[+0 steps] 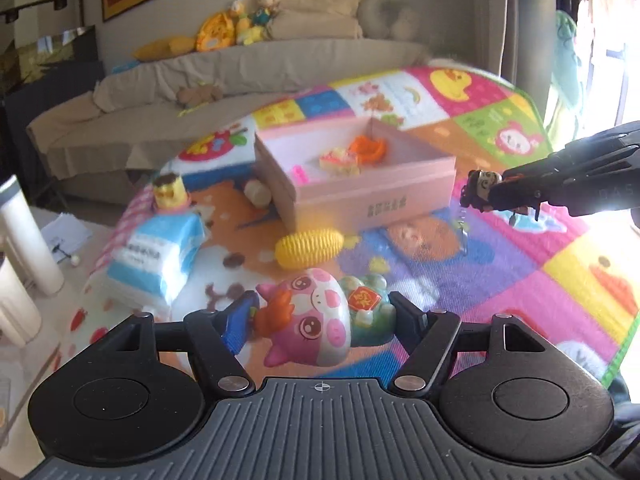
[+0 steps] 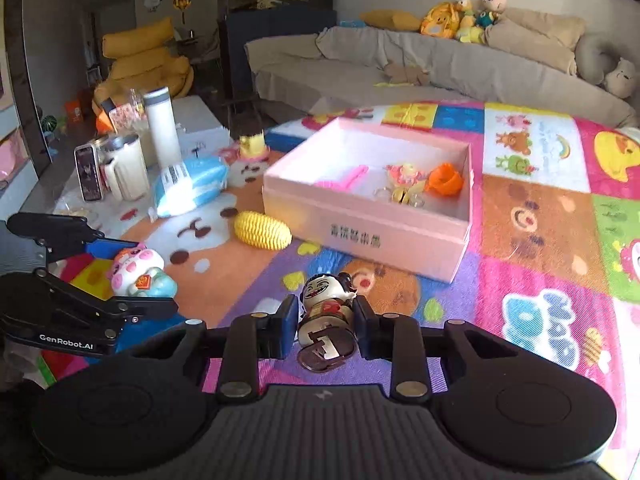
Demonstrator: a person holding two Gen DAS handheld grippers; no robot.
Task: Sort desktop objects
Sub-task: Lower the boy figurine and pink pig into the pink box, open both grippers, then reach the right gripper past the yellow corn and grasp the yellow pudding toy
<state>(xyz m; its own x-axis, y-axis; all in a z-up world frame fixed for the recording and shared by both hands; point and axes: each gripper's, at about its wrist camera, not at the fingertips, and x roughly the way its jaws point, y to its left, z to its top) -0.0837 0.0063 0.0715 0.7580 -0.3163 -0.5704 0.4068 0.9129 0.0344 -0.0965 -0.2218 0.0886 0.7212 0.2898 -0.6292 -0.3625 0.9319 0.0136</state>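
Mugs and bottle: from my right wrist view I count one tall white bottle [image 2: 162, 128] at far left, one cream mug [image 2: 126, 168] before it, and one phone [image 2: 89, 174] propped just beside the mug

Tissue pack: one blue-and-white pack [image 1: 154, 258] lying on the mat; one small yellow pudding toy [image 1: 170, 192] stands just behind it

Left gripper: my left gripper [image 1: 322, 316] is clamped on one pink pig toy [image 1: 320, 316]; both pads press its sides, one at each end, and the pig lies crosswise between them, lifted clear of the play mat [image 1: 520, 272]

Corn: one yellow corn toy [image 1: 310, 246] lies on the mat, just in front of the box's near corner

Box: one pink box [image 1: 372, 200], open at the top, sits mid-mat; inside it I count one orange toy [image 2: 444, 178], one pink strip [image 2: 348, 180], and a small heap of pale trinkets [image 2: 404, 186] that I cannot count apart

Right gripper: my right gripper [image 2: 326, 316] is clamped on one small grinning figurine [image 2: 326, 312]; the pads grip its body, its head points away from me, its round base towards the camera; it is held above the mat, nearer to me than the box

Sofa: one beige sofa [image 2: 440, 64] behind the mat; three plush toys [image 2: 464, 16] in a cluster on its back
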